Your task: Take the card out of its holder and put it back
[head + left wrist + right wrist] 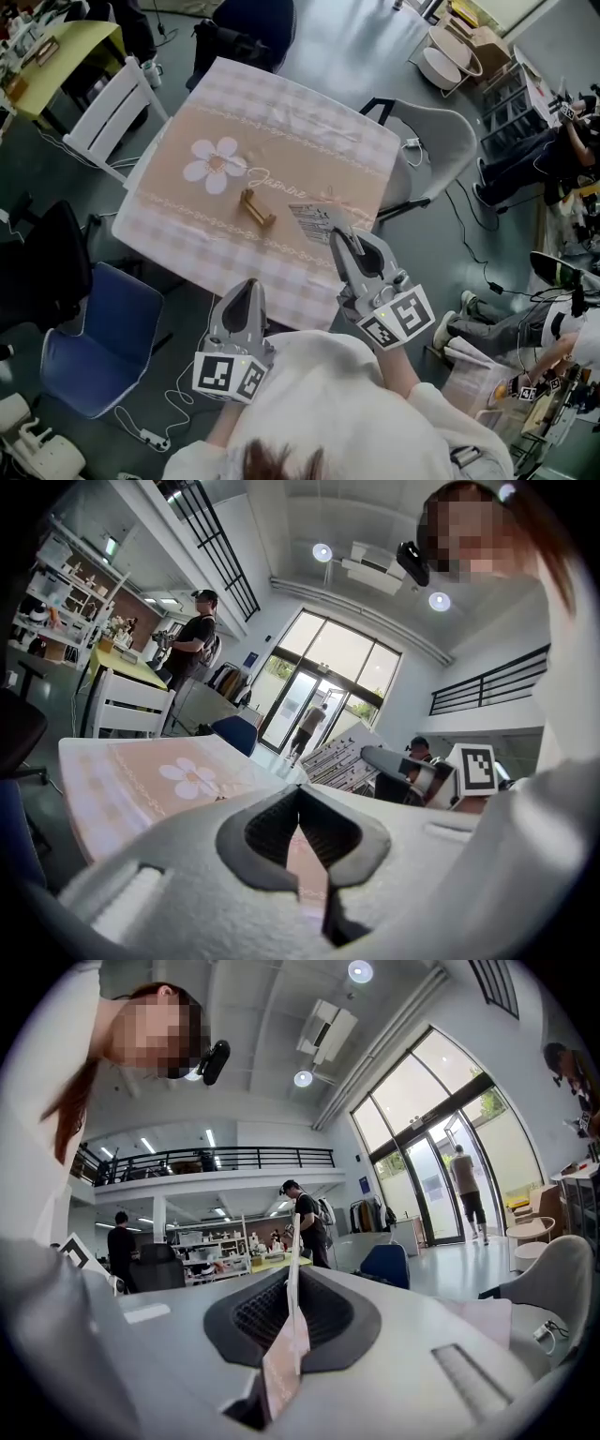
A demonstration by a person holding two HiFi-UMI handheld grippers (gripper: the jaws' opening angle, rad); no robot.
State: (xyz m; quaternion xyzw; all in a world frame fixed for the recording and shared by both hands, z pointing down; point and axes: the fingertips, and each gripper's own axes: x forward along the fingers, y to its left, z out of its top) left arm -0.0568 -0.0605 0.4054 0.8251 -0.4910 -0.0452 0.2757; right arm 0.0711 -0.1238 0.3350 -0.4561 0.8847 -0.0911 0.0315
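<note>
Overhead: right tool point(340, 235) pinches card point(312, 220) over tablecloth point(281, 112); left tool point(248, 287) closed, seemingly empty; chairs point(89, 337) around.

Colours in front of me
Tablecloth point(272, 122) pink-checked around beige, with a white flower point(215, 164); card point(314, 220) white, dark-lined; holder point(255, 208) golden-brown.

Card holder point(258, 208) sits on the table point(281, 122), about mid-table. Card point(314, 221) is right of it and apart, over the right edge, between the right gripper point(337, 236) jaws. Left gripper point(248, 289) is at the near edge. First chair point(112, 112) stands along the left edge, second chair point(441, 141) off the far-right corner, third chair point(89, 342) off the near-left corner.
</note>
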